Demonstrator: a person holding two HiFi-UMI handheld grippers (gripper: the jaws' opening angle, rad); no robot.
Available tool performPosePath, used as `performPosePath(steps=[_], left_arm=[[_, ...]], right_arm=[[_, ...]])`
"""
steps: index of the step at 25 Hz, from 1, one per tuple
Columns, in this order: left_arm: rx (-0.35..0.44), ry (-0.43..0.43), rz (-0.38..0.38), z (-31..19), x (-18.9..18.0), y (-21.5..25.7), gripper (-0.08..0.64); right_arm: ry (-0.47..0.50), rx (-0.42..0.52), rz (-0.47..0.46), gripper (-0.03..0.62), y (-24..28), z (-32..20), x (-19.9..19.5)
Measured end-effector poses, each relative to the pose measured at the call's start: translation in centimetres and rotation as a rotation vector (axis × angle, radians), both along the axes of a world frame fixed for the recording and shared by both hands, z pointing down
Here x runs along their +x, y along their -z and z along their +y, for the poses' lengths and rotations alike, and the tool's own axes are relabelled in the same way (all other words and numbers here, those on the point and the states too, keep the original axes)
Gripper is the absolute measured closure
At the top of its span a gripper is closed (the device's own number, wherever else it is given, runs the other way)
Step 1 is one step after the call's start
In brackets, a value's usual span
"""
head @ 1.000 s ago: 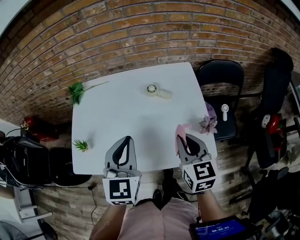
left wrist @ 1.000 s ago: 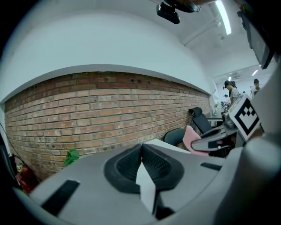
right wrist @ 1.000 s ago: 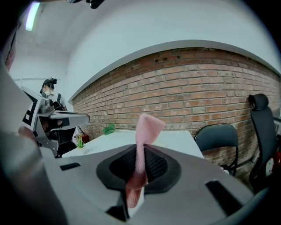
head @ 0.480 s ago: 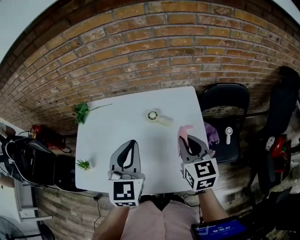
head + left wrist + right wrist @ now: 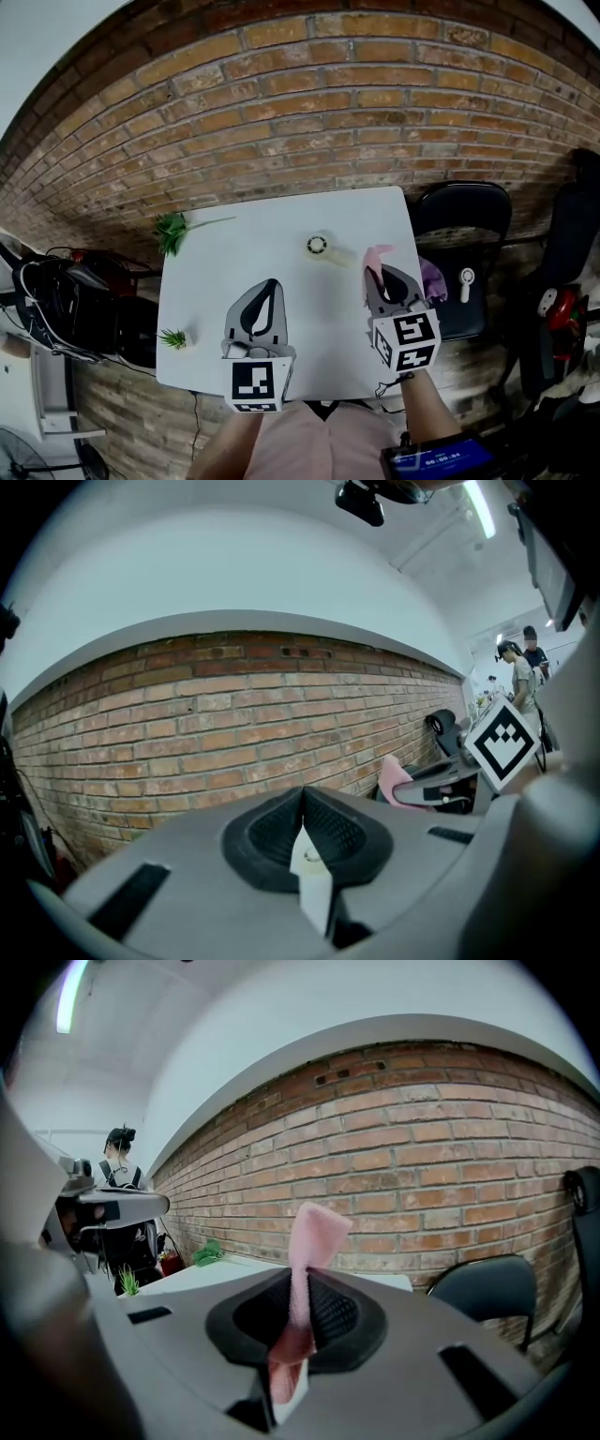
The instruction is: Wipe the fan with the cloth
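A small cream hand fan (image 5: 319,247) lies flat on the white table (image 5: 234,272), toward its far right. My right gripper (image 5: 378,273) hangs over the table's right side, just near and right of the fan, shut on a pink cloth (image 5: 377,254). In the right gripper view the pink cloth (image 5: 307,1241) stands up from between the jaws of the right gripper (image 5: 305,1277). My left gripper (image 5: 267,284) hovers over the table's near middle, shut with nothing in it. The left gripper (image 5: 302,801) shows its jaws pressed together in its own view.
A green sprig (image 5: 172,231) lies at the table's far left corner and a small potted plant (image 5: 172,337) at its near left edge. A black chair (image 5: 464,234) with a purple item (image 5: 432,277) and a white device (image 5: 466,279) stands to the right. Behind is a brick wall (image 5: 309,122).
Both grippers have moved forward over the table toward the fan. The pink cloth stays clamped in the right gripper. The head view has tilted up, so more wall shows.
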State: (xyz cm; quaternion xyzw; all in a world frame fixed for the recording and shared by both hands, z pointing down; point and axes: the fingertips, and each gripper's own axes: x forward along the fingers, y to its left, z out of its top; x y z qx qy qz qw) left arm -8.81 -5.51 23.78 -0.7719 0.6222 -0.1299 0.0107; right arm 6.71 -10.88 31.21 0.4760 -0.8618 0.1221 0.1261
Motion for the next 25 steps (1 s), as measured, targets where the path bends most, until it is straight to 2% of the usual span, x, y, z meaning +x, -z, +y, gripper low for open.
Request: performPosePath(steps=[8,16,25], left_arm=[[-0.037,-0.021,0.051,-3.8,-2.2,-2.8,0.548],[-0.124,-0.043,0.071,-7.1,-4.6,-7.0,0.548],[-0.198,-0.041,0.108,-9.5,-7.1,-10.9,0.548]], right_arm=[[-0.037,-0.098,0.046,0.555,-4.6,-4.0,-1.6],[-0.079,-0.216,0.131,0.555,-10.7,-7.8,-2.5],[-0.161,-0.324,0.203,0.557,-17.5,-10.7,-0.7]])
